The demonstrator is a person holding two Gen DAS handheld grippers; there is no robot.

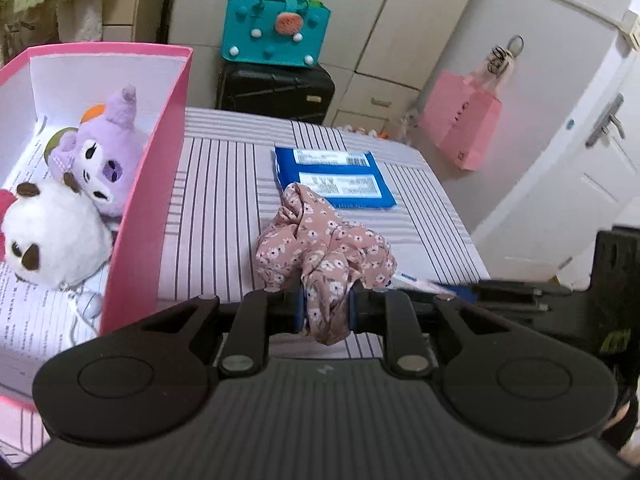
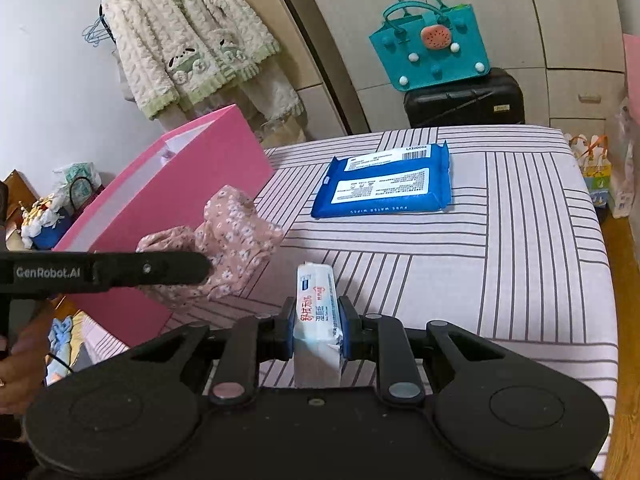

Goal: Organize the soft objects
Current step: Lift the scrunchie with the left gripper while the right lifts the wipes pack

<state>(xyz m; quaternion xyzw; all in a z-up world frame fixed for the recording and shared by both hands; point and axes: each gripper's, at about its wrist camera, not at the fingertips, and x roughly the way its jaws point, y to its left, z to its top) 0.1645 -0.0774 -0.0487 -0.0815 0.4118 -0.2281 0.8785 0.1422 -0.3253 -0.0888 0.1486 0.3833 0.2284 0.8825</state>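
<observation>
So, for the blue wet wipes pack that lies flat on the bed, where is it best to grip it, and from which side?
Probably by a short crimped end of the blue wet wipes pack, coming in low from the right side over bare striped bedsheet. It lies flat and wide, likely too wide across its faces; the thin end seam fits between the fingers.

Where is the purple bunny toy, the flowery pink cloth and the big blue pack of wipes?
purple bunny toy (image 1: 106, 156), left wrist view, on its face.
flowery pink cloth (image 1: 320, 248), left wrist view, on its bunched middle.
big blue pack of wipes (image 2: 386, 188), right wrist view, on its white label.
</observation>
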